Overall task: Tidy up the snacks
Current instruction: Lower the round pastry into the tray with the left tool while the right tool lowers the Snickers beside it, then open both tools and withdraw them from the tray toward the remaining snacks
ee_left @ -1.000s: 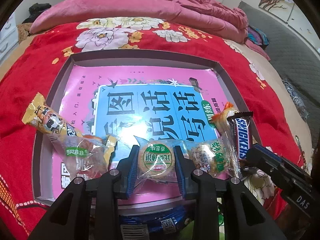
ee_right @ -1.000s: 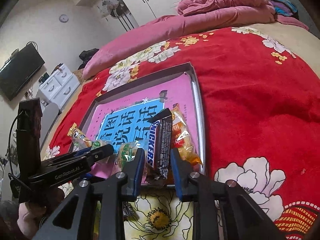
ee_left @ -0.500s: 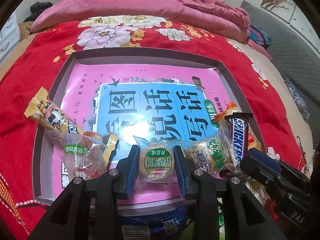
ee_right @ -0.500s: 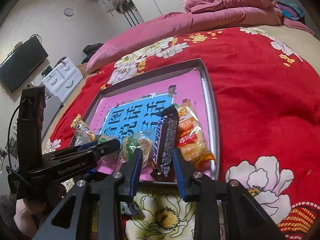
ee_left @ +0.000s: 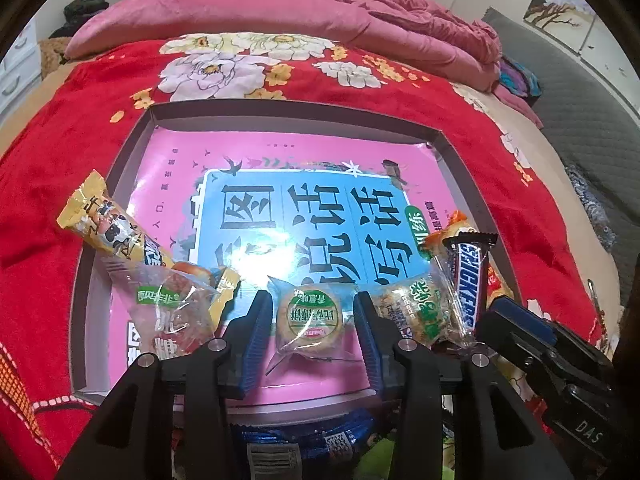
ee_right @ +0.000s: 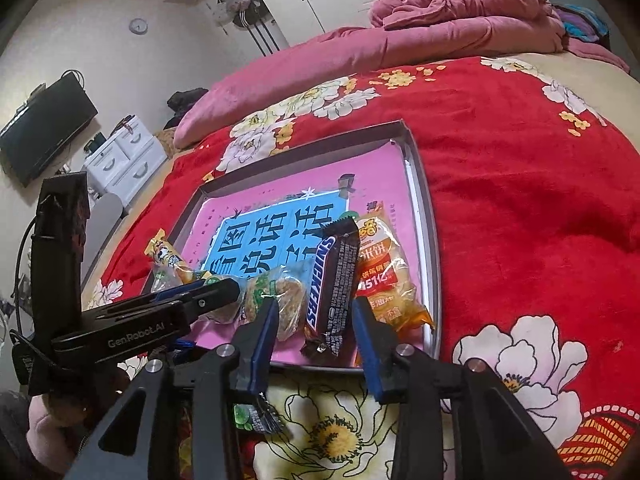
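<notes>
While both jaws widen, each hand-held gripper is released — round cellophane cake left, glossy Snickers bar right.

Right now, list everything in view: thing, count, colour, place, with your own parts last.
Tray: one, grey, on the bedspread.
Sheet: one, pink and blue, lining the tray.
Snickers bar: one, brown, tray's near right, between the right jaws.
Round cake packet: one, green label, tray's near edge, between the left jaws.
Green crisp packet: one, left of the Snickers bar.
Orange cracker packet: one, right of the Snickers bar.
Yellow cow packet: one, over the tray's left rim.
Clear bread packet: one, tray's near left.
Bedspread: one, red, floral.
Quilt: pink, far end.
Left gripper: jaws opening.
Right gripper: jaws opening.
</notes>
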Motion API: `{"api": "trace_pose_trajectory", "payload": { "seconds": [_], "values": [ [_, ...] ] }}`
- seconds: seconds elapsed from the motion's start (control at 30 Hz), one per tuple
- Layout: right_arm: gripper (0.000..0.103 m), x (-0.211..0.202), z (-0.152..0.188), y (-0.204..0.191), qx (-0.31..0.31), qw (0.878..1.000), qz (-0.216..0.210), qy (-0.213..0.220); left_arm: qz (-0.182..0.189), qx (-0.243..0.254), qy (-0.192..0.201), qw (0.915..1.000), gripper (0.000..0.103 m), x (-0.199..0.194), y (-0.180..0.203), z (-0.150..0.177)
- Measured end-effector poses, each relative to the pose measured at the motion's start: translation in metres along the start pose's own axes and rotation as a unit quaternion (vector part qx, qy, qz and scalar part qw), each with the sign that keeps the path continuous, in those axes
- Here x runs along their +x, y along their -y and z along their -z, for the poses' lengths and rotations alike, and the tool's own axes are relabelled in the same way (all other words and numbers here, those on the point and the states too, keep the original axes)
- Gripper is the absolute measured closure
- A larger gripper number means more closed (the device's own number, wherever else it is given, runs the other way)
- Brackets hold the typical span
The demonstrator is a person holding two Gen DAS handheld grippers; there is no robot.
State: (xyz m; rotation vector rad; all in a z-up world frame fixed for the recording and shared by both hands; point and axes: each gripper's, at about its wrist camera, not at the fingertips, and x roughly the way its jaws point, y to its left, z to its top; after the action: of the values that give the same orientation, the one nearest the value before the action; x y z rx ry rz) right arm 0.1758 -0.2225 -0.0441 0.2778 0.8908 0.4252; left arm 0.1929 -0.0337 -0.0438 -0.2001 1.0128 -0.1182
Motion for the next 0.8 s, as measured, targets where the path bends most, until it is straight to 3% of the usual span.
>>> {"api": "trace_pose_trajectory", "payload": {
  "seconds": [0.13,0.3,0.43,0.57,0.8],
  "values": [
    [0.064,-0.001,-0.001,-0.001,-0.004,1.000,0.004,0.002,0.002,-0.002,0.001,1.0000,0.053,-0.002,0.000,-0.001],
    [0.054,-0.010,-0.005,0.001,0.001,1.000,0.006,0.024,0.007,-0.003,0.007,0.9999,0.049,-0.007,0.001,-0.002],
    [0.046,-0.018,-0.009,0.004,0.010,0.999,-0.003,0.042,0.013,-0.008,0.013,0.9998,0.039,-0.014,0.000,-0.004],
    [0.044,-0.022,-0.010,0.004,0.014,0.999,-0.014,0.051,0.019,-0.016,0.023,0.9994,0.032,-0.025,-0.004,-0.005],
    [0.037,-0.027,-0.011,-0.005,-0.002,0.998,-0.023,0.064,0.013,-0.022,0.036,0.9990,0.029,-0.040,-0.010,-0.006]
  ]
}}
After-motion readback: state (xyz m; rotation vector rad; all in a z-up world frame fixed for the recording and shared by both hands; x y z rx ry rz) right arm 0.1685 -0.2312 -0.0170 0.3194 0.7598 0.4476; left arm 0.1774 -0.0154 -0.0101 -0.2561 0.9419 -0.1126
